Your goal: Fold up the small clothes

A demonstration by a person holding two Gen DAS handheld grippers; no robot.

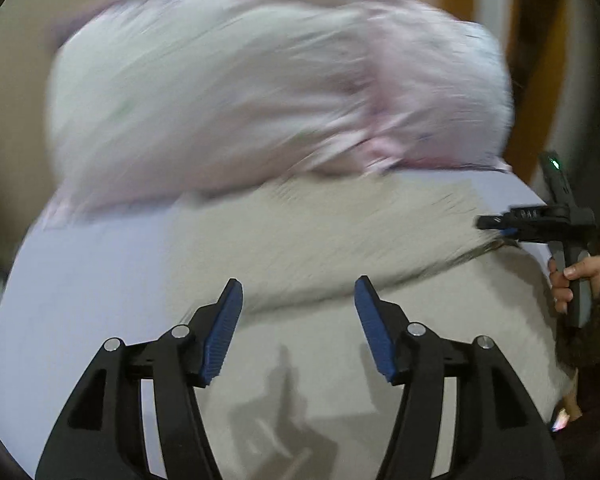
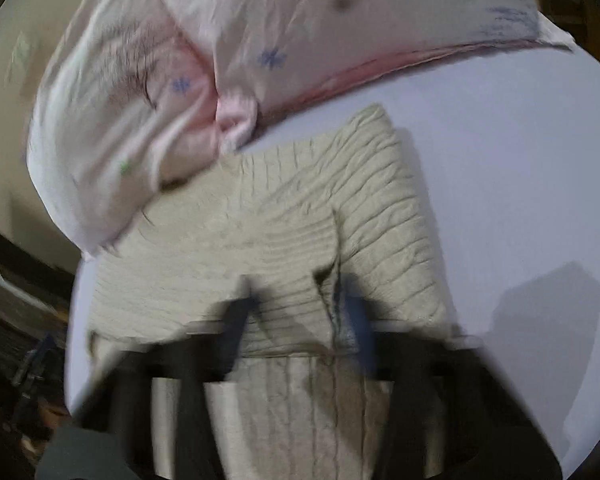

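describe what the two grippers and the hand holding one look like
Left gripper: black angular linkage arms with silver pivot pins and ribbed blue pads. Right gripper: same black body, a blue tip, a green light on top, a grey handle. The hand on it is bare, with a dark fuzzy brown sleeve.

1. The supporting surface was a round white table (image 2: 520, 184), its curved edge visible in both wrist views.
2. A beige ribbed knit garment (image 2: 300, 232) lay flat on it, partly folded over itself.
3. A pale pink floral cloth (image 2: 260, 40), bunched and motion-blurred, lay at the far side, its near edge overlapping the knit garment.
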